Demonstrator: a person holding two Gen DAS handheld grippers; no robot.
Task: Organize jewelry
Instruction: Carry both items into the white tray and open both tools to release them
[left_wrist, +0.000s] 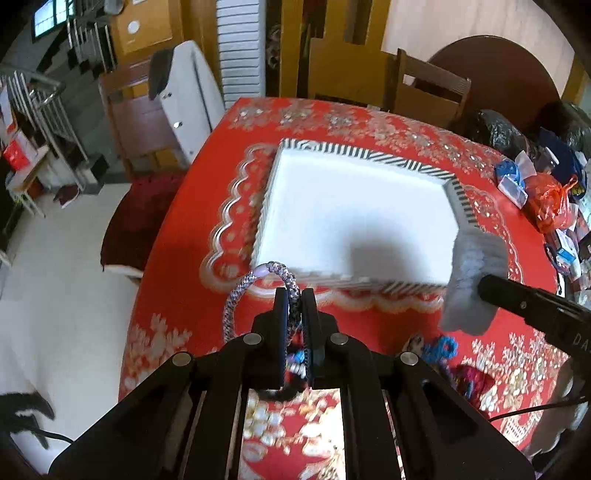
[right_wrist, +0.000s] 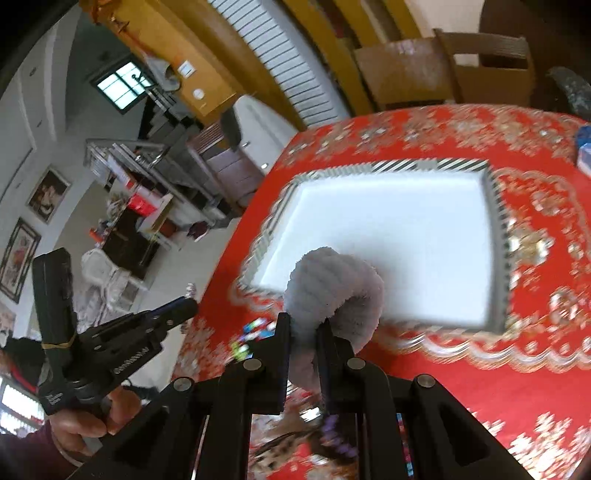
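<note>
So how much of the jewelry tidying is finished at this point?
Nothing looks done: the striped tray shows only a bare white inside. In hand: the left tool is shut on a braided bracelet, and the right tool is shut on a fluffy grey scrunchie, both near the tray's edge. Still left: a blue piece and other bits on the red tablecloth.

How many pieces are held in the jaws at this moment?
2. The braided bracelet is pinched in the left gripper, near the tray's front edge. The fluffy grey scrunchie is pinched in the right gripper, over the tray. More pieces lie blurred below the grippers.
</note>
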